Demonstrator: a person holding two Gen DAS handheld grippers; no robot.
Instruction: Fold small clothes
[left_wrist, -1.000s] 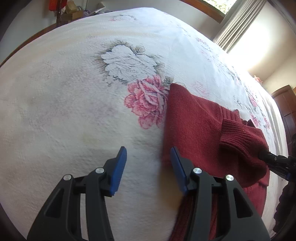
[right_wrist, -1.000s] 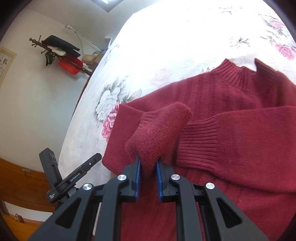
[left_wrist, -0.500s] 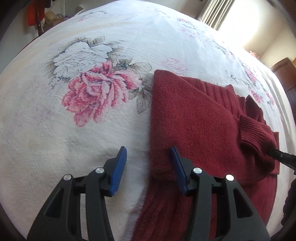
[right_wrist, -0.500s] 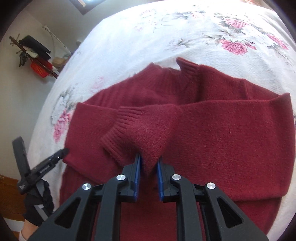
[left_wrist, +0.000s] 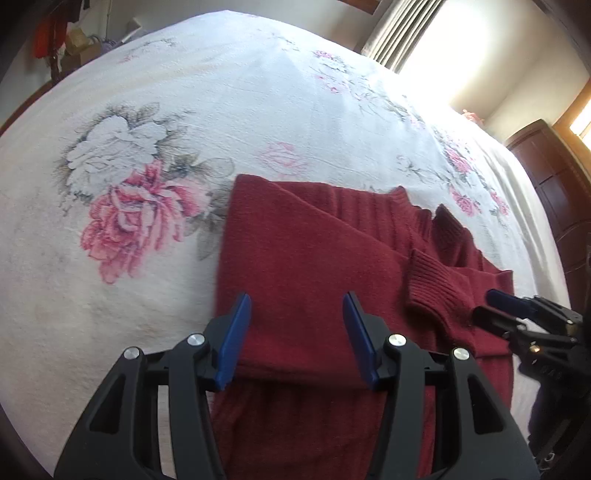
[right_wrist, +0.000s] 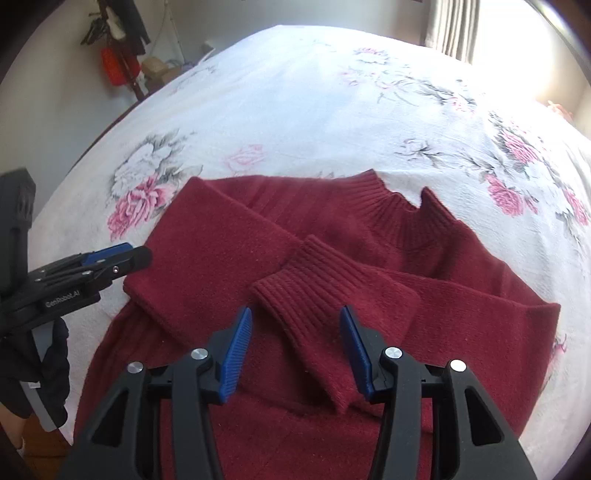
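Bedspread (right_wrist: 295, 96), white with pink and grey roses, fills both wrist views, and one red sweater (right_wrist: 332, 424) lies flat on it, collar toward twelve o'clock and body running down past six o'clock under the cameras. A second ago the right gripper (right_wrist: 295, 350) was clamped on the cuff of the right sleeve (right_wrist: 480, 317) and carrying it over the chest; now its blue fingers stand wide apart with nothing between them, and the ribbed cuff (right_wrist: 306, 284) lies dropped on the sweater just ahead of them, at twelve o'clock from the fingertips. That sleeve runs in from three o'clock. The left sleeve (right_wrist: 207, 251) lies folded in from nine o'clock, its end under or against the cuff near the middle, so both sleeves, two of two, look laid across the front. I judge the sleeve stage done and the next fold to be the hem or the sides, which calls for fresh grips on the body edge. The left gripper (left_wrist: 295, 343) has slid from the bare bedspread onto the garment: its fingers, also wide and empty, now straddle the folded left sleeve, hovering over it or resting on it, I cannot tell which. In the count: one sweater, two sleeves, one collar, two grippers, four blue finger pads. A dark-gloved hand (right_wrist: 37, 369) holds the left gripper at eight o'clock in the right view.
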